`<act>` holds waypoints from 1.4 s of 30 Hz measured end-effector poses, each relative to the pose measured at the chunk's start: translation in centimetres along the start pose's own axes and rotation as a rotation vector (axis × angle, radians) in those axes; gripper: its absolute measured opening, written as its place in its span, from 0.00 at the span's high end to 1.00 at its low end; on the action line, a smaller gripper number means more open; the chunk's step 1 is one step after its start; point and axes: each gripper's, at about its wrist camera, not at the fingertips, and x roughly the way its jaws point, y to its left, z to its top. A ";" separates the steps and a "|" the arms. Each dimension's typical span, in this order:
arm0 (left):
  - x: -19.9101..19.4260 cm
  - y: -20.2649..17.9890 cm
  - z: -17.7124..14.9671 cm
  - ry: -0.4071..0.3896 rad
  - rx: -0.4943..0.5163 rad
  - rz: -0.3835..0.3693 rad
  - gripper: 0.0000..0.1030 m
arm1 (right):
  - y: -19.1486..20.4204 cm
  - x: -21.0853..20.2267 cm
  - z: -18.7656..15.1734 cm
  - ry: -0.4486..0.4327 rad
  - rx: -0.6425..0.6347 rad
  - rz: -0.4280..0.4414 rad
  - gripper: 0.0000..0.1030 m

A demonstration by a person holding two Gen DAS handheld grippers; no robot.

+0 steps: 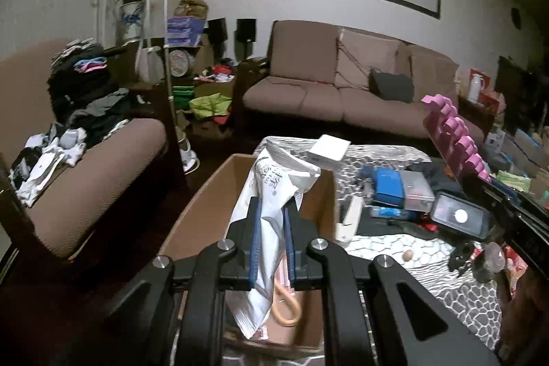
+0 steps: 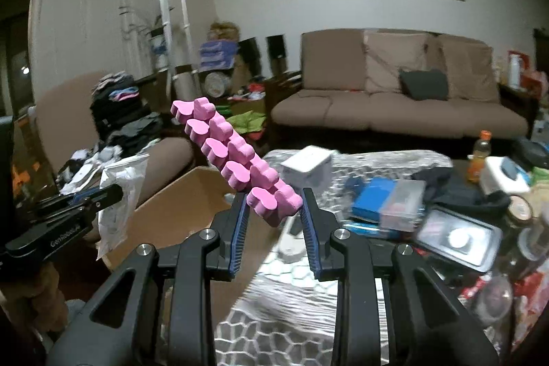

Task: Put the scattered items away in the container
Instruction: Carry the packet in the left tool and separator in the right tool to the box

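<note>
My left gripper (image 1: 271, 210) is shut on a white plastic packet (image 1: 274, 194) and holds it above the open cardboard box (image 1: 202, 204). Inside the box, below the packet, lies something with a tan loop. My right gripper (image 2: 274, 198) is shut on the lower end of a pink foam strip (image 2: 233, 156) of heart shapes that sticks up to the left. In the left wrist view the pink foam strip (image 1: 453, 132) shows at the right. In the right wrist view the left gripper (image 2: 103, 194) with its white packet (image 2: 118, 194) hangs at the left over the cardboard box (image 2: 178, 211).
The patterned tablecloth (image 1: 429, 259) carries a white box (image 1: 329, 151), a blue case (image 1: 387, 187), a clear lidded box (image 1: 417, 194), a dark lidded container (image 1: 459, 216), a white stapler-like tool (image 1: 350, 218) and an orange bottle (image 2: 480, 156). A brown sofa (image 1: 343, 74) stands behind, an armchair (image 1: 85, 177) with clothes at left.
</note>
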 end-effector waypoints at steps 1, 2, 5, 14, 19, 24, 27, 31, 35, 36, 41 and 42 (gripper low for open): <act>0.0 0.4 0.0 0.002 -0.002 0.008 0.88 | 0.6 0.3 -0.1 0.005 -0.008 0.011 0.73; -0.1 0.8 0.0 0.003 -0.004 0.016 0.88 | 1.3 0.7 -0.2 0.013 -0.020 0.021 0.73; -0.4 2.1 -0.1 0.011 -0.016 0.040 0.88 | 2.9 1.1 -0.8 0.027 -0.047 0.046 0.73; -1.2 4.7 -0.2 0.033 -0.034 0.081 0.88 | 6.2 1.6 -1.4 0.053 -0.081 0.085 0.73; -1.7 4.9 0.0 0.024 -0.039 0.079 0.88 | 7.5 1.2 -1.0 0.049 -0.096 0.101 0.73; -1.4 5.5 -0.2 0.030 -0.054 0.065 0.88 | 8.3 1.4 -1.0 0.044 -0.103 0.131 0.73; -1.1 5.9 -0.1 0.033 -0.050 0.070 0.88 | 8.4 2.1 -1.1 0.065 -0.098 0.131 0.73; 0.2 6.5 -0.4 0.079 -0.027 0.043 0.88 | 8.6 3.2 -1.3 0.104 -0.120 0.133 0.73; 1.8 6.9 -0.7 0.159 0.023 0.004 0.88 | 8.9 4.9 -2.0 0.180 -0.159 0.135 0.73; 2.1 6.9 -0.5 0.172 0.024 -0.008 0.88 | 8.9 5.3 -2.2 0.201 -0.167 0.135 0.73; 3.5 6.7 0.3 0.237 0.028 -0.070 0.88 | 9.4 7.5 -2.4 0.281 -0.205 0.130 0.73; 3.8 6.6 0.5 0.250 0.029 -0.082 0.88 | 9.6 7.9 -2.3 0.288 -0.215 0.127 0.73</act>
